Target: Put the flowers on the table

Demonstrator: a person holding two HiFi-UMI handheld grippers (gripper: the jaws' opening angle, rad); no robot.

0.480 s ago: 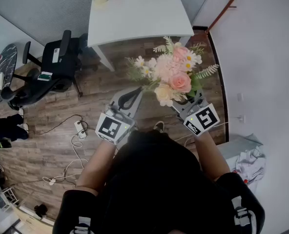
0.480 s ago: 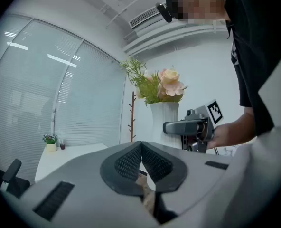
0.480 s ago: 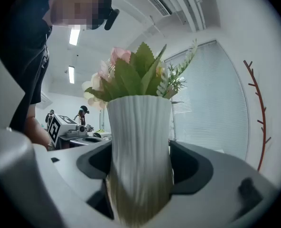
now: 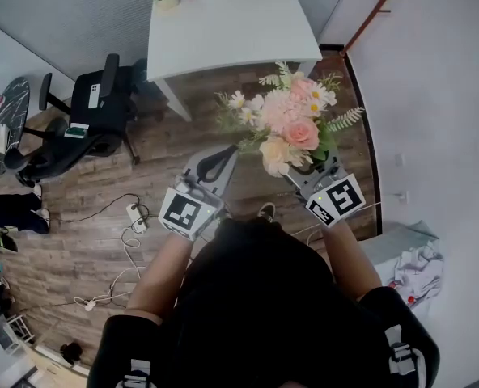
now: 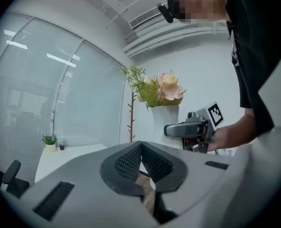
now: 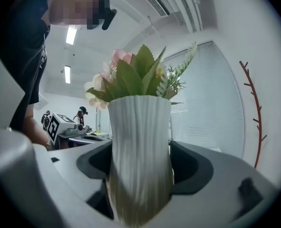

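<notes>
A white vase [image 6: 139, 141] with fine vertical ribs stood upright in the right gripper [image 4: 311, 170], whose dark, curved jaws were spread wide and clamped on its sides. Its pink, cream and white flowers [image 4: 288, 120] and fern sprigs sat at centre right of the head view, below the smooth white table [image 4: 223, 31]. The left gripper [image 5: 141, 161] had its mesh-textured jaws together, empty.
</notes>
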